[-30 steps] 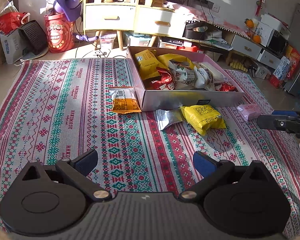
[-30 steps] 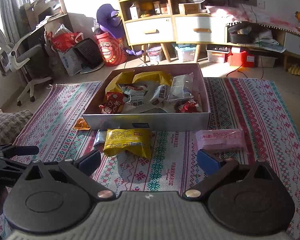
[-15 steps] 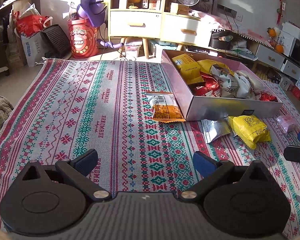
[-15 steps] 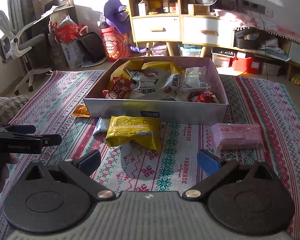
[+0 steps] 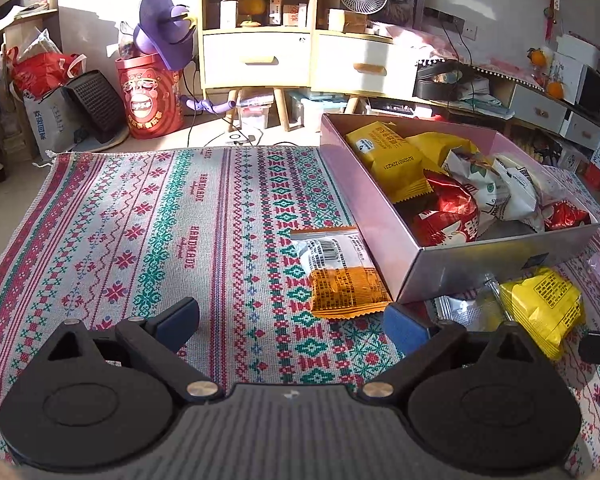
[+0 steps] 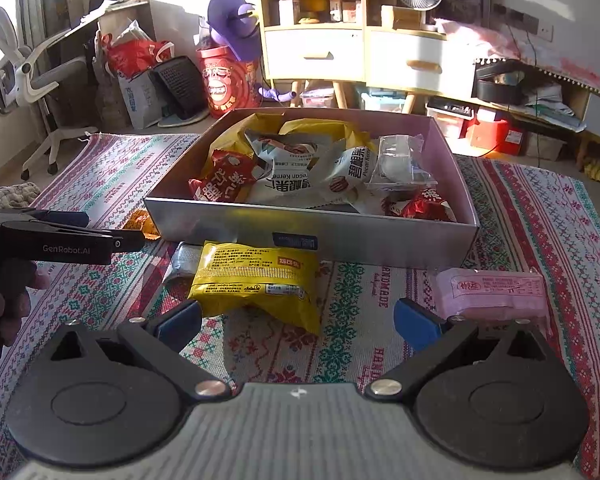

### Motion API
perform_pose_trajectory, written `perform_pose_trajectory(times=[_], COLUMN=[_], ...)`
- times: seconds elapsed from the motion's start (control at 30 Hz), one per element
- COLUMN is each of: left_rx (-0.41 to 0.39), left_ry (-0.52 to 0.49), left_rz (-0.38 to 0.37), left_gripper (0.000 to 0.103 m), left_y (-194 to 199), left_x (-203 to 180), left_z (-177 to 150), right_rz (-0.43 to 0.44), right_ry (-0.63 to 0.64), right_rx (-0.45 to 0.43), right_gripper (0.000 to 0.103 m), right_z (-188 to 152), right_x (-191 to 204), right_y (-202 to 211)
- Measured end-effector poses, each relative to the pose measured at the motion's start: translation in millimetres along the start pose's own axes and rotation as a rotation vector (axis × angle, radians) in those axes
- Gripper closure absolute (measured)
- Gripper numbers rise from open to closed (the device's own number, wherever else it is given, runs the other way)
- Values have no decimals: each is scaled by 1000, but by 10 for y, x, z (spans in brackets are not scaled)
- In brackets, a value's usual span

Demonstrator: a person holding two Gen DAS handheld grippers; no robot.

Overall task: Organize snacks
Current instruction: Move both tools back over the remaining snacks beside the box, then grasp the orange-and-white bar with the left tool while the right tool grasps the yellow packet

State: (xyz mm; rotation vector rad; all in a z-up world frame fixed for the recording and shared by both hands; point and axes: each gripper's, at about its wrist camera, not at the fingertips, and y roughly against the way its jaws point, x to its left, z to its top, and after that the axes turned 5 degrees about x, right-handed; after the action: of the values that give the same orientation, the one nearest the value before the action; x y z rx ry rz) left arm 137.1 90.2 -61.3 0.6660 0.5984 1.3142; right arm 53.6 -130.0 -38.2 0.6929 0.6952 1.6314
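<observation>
A pink box (image 5: pixel 388 228) (image 6: pixel 312 228) full of snack packets sits on the patterned rug. An orange and clear packet (image 5: pixel 340 276) lies at the box's left side, just ahead of my open, empty left gripper (image 5: pixel 292 326). A yellow packet (image 6: pixel 256 284) (image 5: pixel 544 308) lies in front of the box, over a silver packet (image 6: pixel 184 260) (image 5: pixel 460 310). A pink packet (image 6: pixel 496 292) lies to its right, beside the right fingertip (image 6: pixel 416 322). My right gripper (image 6: pixel 296 320) is open and empty, just short of the yellow packet.
The woven rug (image 5: pixel 160 220) covers the floor. Yellow cabinets (image 5: pixel 260 60), a red bin (image 5: pixel 148 96), bags and an office chair (image 6: pixel 28 80) stand beyond the rug's far edge. The left gripper shows at the left of the right wrist view (image 6: pixel 64 236).
My left gripper has swung left and come closer to the orange packet. My right gripper has moved forward toward the yellow packet and the box. Both stayed open.
</observation>
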Motion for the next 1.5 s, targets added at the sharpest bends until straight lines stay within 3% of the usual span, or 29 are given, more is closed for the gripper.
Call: perform_pose_trajectory(times=[0.37,0.8,1.17,1.5], left_rx=[17,27,55,152], left_ry=[-74,-148,-148,-177], left_rz=[-27,-86,-73,-92], left_gripper=[10,47,50,50], left_y=[-135,-69,25,260], left_x=[-159,-239,-93,94], left_z=[80,100,41,-112], right_rz=[13,21,30,99], right_ry=[21,40,49,49], right_rx=[7,8,-4,28], right_gripper=[1,3,9,10], right_z=[53,79,144,118], right_x=[15,87,94,92], right_y=[-80,-133,-140,-79])
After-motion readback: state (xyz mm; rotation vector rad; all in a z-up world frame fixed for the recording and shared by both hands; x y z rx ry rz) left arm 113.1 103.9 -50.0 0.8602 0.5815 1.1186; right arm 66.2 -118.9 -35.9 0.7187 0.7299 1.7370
